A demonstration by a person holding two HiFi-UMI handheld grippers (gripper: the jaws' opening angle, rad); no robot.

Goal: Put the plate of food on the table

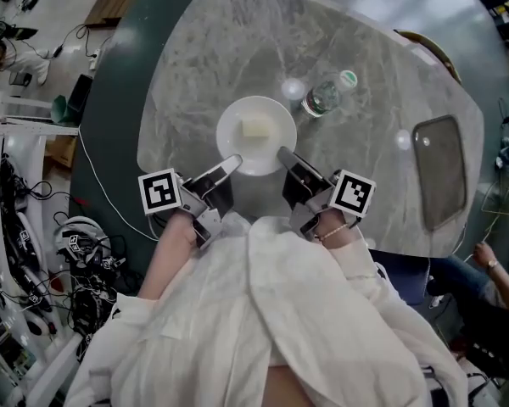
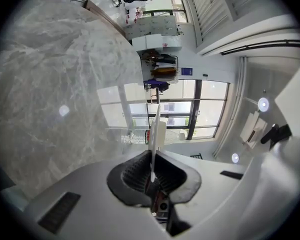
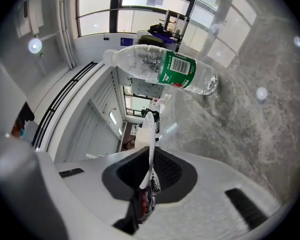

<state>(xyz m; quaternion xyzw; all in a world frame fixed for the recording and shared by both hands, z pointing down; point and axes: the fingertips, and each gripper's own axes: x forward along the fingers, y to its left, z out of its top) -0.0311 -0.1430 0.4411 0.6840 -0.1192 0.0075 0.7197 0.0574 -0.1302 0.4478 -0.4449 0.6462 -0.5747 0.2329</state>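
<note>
1 white plate (image 1: 256, 134), pale food block (image 1: 254, 128); rim clamped by left gripper (image 1: 233, 161) and right gripper (image 1: 284, 153), fingers (image 2: 132, 176) closed on it; bottle (image 1: 322, 98) adjacent, grey counter (image 1: 195, 75).

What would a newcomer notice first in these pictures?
A white plate with a pale block of food is at the middle of the grey table, its near rim clamped by the left gripper and the right gripper. A clear green-labelled bottle stands just beyond it, to the right.
</note>
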